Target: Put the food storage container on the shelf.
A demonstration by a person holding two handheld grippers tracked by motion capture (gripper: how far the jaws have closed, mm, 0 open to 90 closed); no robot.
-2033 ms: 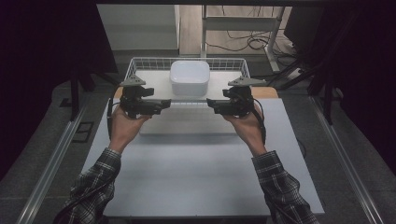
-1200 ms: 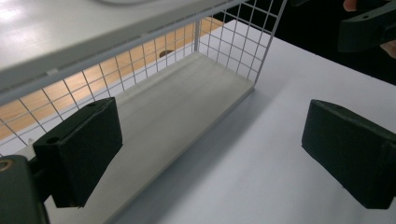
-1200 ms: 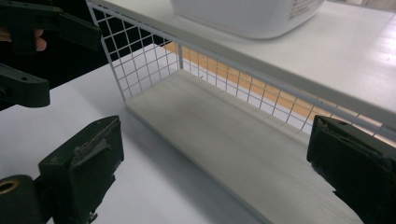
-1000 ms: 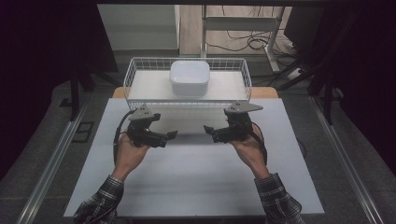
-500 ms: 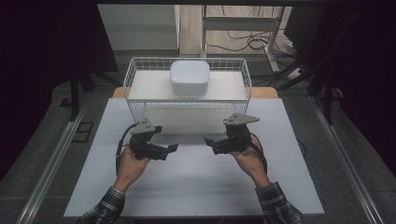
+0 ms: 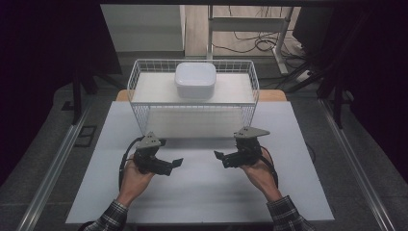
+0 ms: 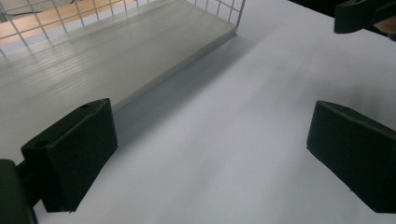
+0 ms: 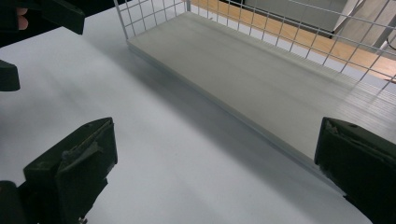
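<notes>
— My left gripper (image 6: 172,162) sits in my left hand (image 6: 136,177) over the near half of the tabletop (image 6: 202,192), left of the middle, and its jaws stand wide apart with nothing between them.

— And the other one?

— My right gripper (image 6: 220,157) is in my right hand (image 6: 257,172), right of the middle, also spread wide and empty. The two point inward at each other with bare white surface between them.

— What do you see along the left one's jaws?

— In the left gripper view, white tabletop, and the near edge of the wire basket (image 7: 212,9) with its pale floor board (image 7: 116,56) lying flat on the table. A tip of my right gripper shows at the top right corner.

— Where is the basket on the table?

— At the far edge, centred, in the high view (image 6: 144,115). A white lidded container (image 6: 195,80) rests inside it, against the far side, about midway along.

— Are the grippers touching the basket?

— No, both are on its near side, clear of the wire.
</notes>
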